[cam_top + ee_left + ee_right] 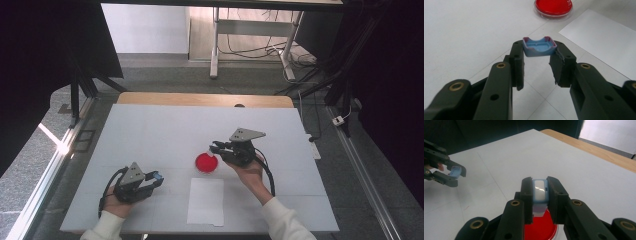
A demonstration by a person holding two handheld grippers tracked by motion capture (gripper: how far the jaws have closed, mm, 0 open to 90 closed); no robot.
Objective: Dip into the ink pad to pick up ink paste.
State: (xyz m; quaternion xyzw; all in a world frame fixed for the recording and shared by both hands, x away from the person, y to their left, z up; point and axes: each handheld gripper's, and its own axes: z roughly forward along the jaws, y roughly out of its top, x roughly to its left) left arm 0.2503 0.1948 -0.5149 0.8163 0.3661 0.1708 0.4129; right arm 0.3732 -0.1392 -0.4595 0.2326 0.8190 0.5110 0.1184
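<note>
We cannot make out what the small pale-blue piece (539, 191) in the right hand-held gripper (218, 148) is; its jaws are clamped on it, and they hide its sides and lower end. It hangs just above the red dish (207, 163), whose near part is cut off at the bottom edge of the right gripper view. The left hand-held gripper (156, 177) is closed on a blue cap (539, 46), a shallow, tray-like piece with reddish rim corners, pinched at its two ends; its underside is out of sight. It is held low over the counter (150, 135), well apart from the dish. A white sheet (206, 201) lies just beside the dish on the near side. The counter is white, with faint seams, and a wooden edge (205, 99) shows along its far side. Beyond are grey floor, a desk frame (216, 45) and cables (245, 49); dark curtains (40, 60) close off both sides.
</note>
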